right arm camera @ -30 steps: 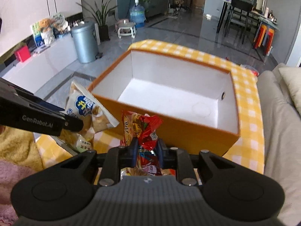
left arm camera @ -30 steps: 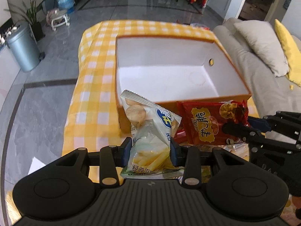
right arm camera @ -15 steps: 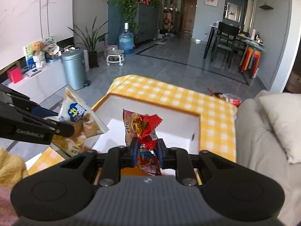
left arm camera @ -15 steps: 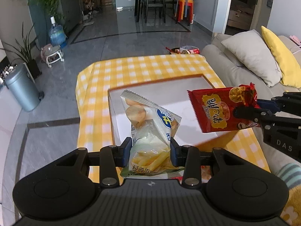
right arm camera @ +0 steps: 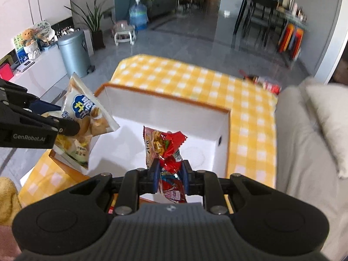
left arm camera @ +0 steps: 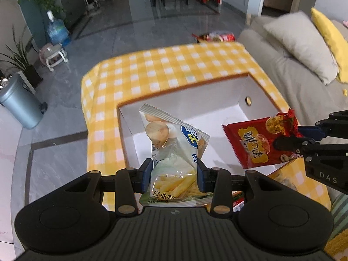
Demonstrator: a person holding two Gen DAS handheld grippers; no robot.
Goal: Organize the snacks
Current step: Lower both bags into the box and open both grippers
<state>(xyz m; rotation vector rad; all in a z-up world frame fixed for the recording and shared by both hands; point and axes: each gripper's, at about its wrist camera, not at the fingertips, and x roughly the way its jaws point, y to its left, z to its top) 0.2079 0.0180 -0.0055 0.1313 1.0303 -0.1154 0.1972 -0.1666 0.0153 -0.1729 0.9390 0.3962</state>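
Both hands carry a packet above the open box, an orange-walled carton with a white inside that sits on the yellow checked cloth. The left gripper pinches a pale chip bag across its lower half, its pads pressed into the sides so the bag stands up between them. The right gripper is pressed nearly together on a red snack packet, gripping it low with the crumpled top sticking up.

The step in hand looks like dropping both packets into the box. To do it well, each packet should come fully inside the rim before the jaws spread, and be lowered toward the white floor so it lands flat and does not tip back over a wall. The chip bag hangs over the left part of the box and the red packet over the right, apart from each other, so the two could be set down side by side without overlap.

The box floor looks bare, so there is plenty of open room inside. The edges to mind are the near wall, just under both grippers, and the left wall close by the chip bag. The sofa lies just beyond the cloth on the right, and more packets lie past the far end of the cloth, well clear of the work
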